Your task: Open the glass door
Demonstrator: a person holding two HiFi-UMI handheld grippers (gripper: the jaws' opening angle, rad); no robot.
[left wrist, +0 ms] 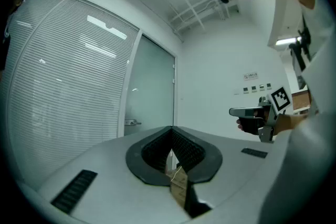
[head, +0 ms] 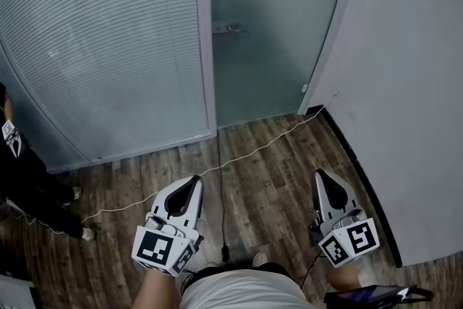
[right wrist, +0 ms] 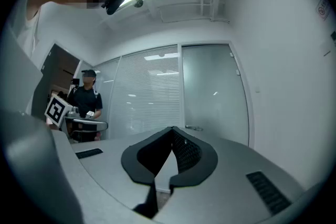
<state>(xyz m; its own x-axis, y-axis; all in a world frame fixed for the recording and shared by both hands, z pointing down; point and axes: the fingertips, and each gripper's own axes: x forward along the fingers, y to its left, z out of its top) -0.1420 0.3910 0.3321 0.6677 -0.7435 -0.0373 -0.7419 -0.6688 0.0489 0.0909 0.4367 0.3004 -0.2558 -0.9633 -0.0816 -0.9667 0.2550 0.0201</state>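
- The frosted glass door [head: 278, 32] fills the gap between the slatted glass wall [head: 101, 47] and the plain white wall [head: 412, 83]. It stands closed, well ahead of the person, so opening it has not begun, as far as I can judge.
- The wooden floor [head: 268, 170] lies bare between the person's feet and the door. That stretch has to be crossed before either tool can reach anything.
- A bystander in dark clothes [head: 22, 184] stands off to the left by the slatted wall, clear of the way to the door.
- The left gripper [head: 195, 181] and right gripper [head: 319, 174] are held low in front of the body and level, noses aimed at the door. It looks like a ready carry for walking up, not a reach.
- The right one's jaws meet at the tips with nothing between them.
- The left one's jaws are likewise together at the tips. A small tan tag [left wrist: 178, 181] shows in the slot behind them. It looks like something belonging to the tool and not a thing it has picked up, though I can't be sure.
- The door handle [head: 226, 28] sits at the door's left edge, beside the frame post. From where they stand it lies nearer the left tool's line, and jaws would have to part to take it.
- A thin white cable [head: 239, 159] trails across the floor ahead of the feet and could catch a foot.
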